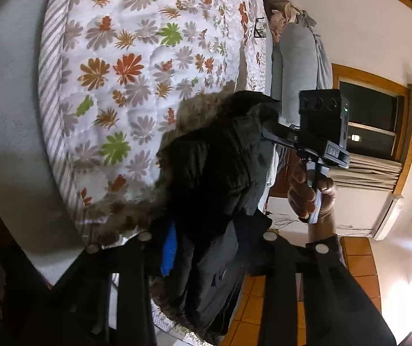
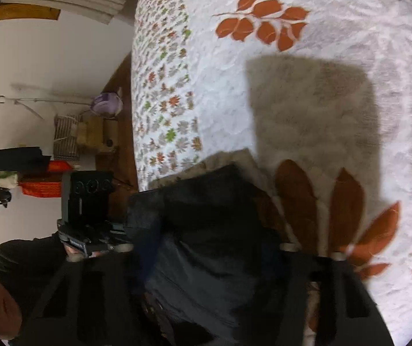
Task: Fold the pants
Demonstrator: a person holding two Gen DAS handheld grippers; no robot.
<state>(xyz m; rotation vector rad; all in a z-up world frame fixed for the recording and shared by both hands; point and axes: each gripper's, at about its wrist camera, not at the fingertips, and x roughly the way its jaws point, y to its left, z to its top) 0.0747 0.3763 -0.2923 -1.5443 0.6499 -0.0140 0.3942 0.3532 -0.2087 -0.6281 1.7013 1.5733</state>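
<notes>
Mostly the room was bed: a wide quilt (image 1: 136,66), white and stitched, printed all over with orange, brown, grey and green leaves, with a striped grey border along one edge. A larger rust-coloured leaf print (image 2: 266,26) covered the part nearest the right hand, and a square shadow fell across it. Grey pillows (image 1: 298,66) lay piled at the far end against a plain white wall. A wood-framed window (image 1: 379,118) was dark, with pale folded curtains (image 1: 370,173) beside it, and the floor (image 1: 361,262) was orange tile. Across the room, wicker baskets (image 2: 67,138) and something bright orange sat against the other wall.

The pants (image 1: 220,173), dark and bunched, lay at the edge of the bed on the quilt, with a fuzzy brown lining showing along one side and a bit of blue fabric (image 1: 170,250) tucked underneath.

The left gripper (image 1: 206,239) had the dark cloth bunched between its fingers, jaws partly closed on it. The right gripper (image 2: 209,250) likewise had the pants filling the gap between its fingers, pinching the fabric. A hand (image 1: 306,193) gripped the right tool's handle.
</notes>
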